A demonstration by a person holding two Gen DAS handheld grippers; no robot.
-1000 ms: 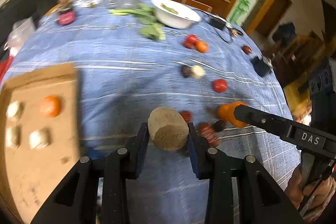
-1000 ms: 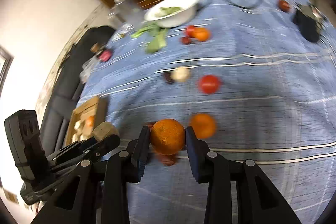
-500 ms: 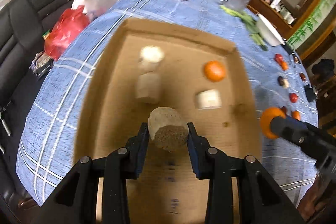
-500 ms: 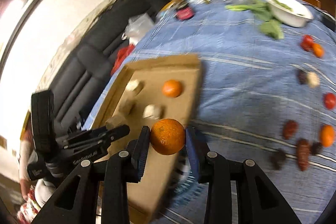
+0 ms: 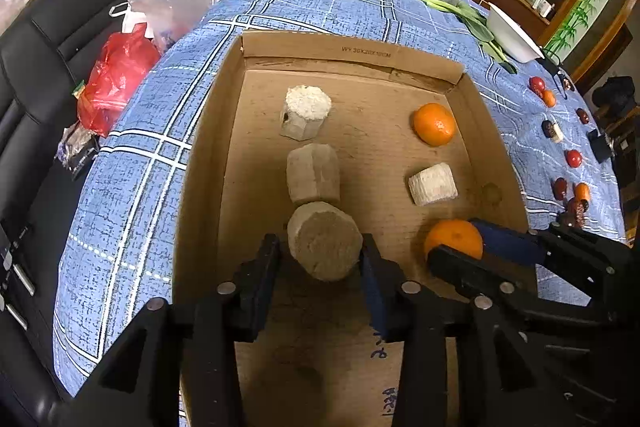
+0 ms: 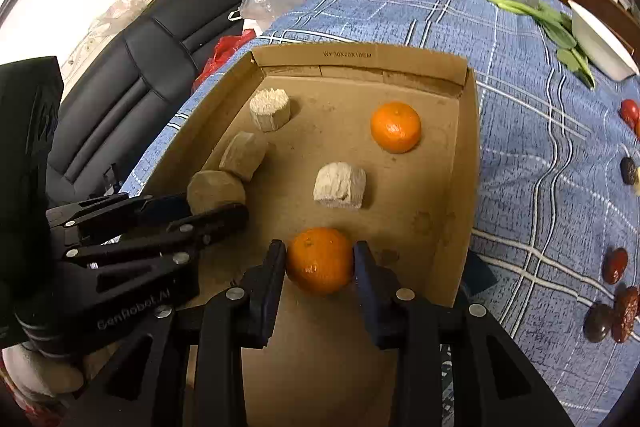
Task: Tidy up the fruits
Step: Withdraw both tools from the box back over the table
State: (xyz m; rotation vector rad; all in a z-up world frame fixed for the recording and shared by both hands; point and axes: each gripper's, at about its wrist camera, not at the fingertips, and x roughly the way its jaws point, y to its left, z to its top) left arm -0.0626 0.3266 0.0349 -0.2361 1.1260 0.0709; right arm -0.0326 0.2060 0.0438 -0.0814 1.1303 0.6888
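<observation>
The left gripper (image 5: 321,254) is opening, its jaws easing apart around a tan chunk (image 5: 323,245) that is sitting between them; a sliver of gap is showing at the left pad, so it is no longer pinching. The right gripper (image 6: 320,262) is also opening slightly, yet its pads are still pressing both sides of an orange (image 6: 320,259). Both are pointing steeply down into an open cardboard box (image 5: 352,50) lying on the blue checked tablecloth (image 5: 132,163). The chunk is a stubby, many-sided cylinder with a rough brownish end face, sitting at the near left of the box floor, touching a second tan chunk (image 5: 313,173) just beyond it; a paler one (image 5: 306,111) is standing farther back. The held orange is round, glossy and bright, at the near right of the box floor. Another orange (image 5: 435,123) is lying at the far right, with a whitish chunk (image 5: 433,184) between the two oranges. More small red and dark fruits (image 6: 616,266) are lying on the cloth to the right of the box.
</observation>
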